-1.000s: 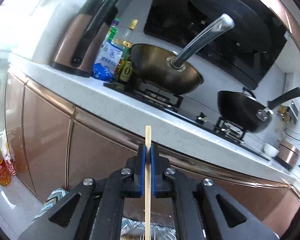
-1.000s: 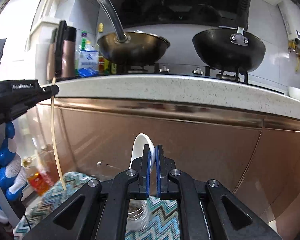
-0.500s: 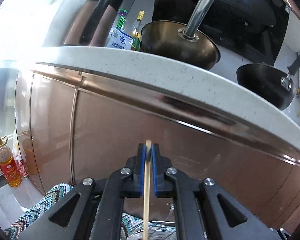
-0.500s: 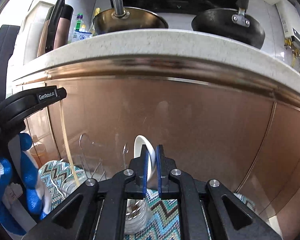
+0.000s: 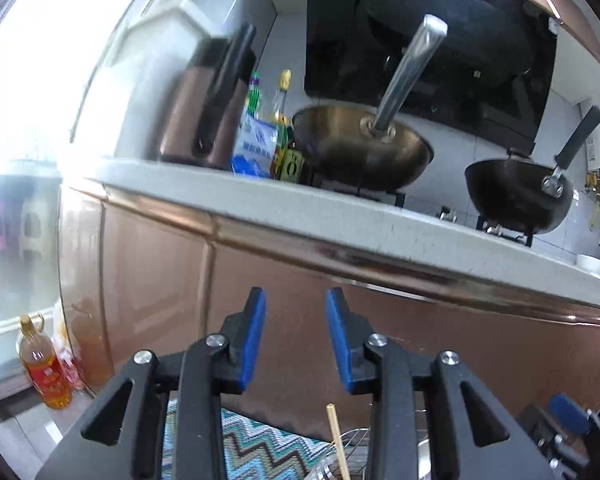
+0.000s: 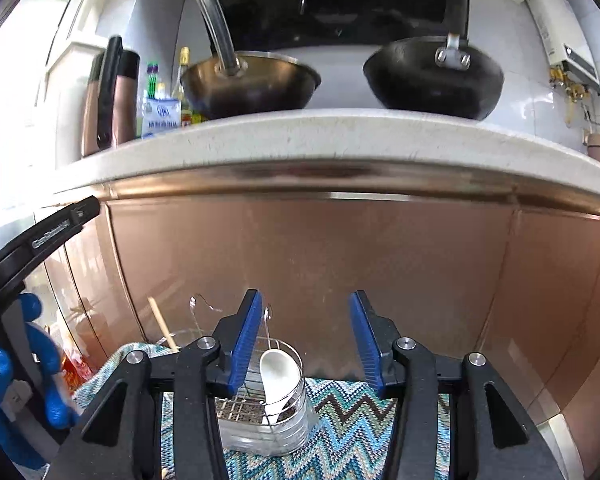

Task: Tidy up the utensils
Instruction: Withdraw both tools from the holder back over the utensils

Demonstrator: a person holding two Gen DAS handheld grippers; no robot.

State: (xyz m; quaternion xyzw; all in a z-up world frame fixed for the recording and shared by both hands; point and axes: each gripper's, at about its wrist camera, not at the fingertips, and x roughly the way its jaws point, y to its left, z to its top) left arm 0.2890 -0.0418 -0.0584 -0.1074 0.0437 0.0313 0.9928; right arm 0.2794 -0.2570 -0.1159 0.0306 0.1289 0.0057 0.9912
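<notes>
Left gripper (image 5: 296,336) jaws spread wide, nothing between the blue pads (image 5: 253,340). One wooden chopstick (image 5: 337,440) stands loose below it, leaning in a clear holder whose rim is barely visible at the frame bottom; likely parked upright so it stays sorted and easy to grab. In the right view the same chopstick (image 6: 162,324) tilts out of the container on the left.

Right gripper (image 6: 306,340) is also spread and empty, hanging above the utensil caddy (image 6: 284,412). One white spoon (image 6: 278,376) sits in it, bowl up, handle down, resting against the wire rim. The caddy stands on a zigzag mat (image 6: 340,432) beside the copper cabinet front (image 6: 320,256).

Count: one chopstick, one spoon, two grippers. Both utensils appear stowed; no further loose utensils are in view.
</notes>
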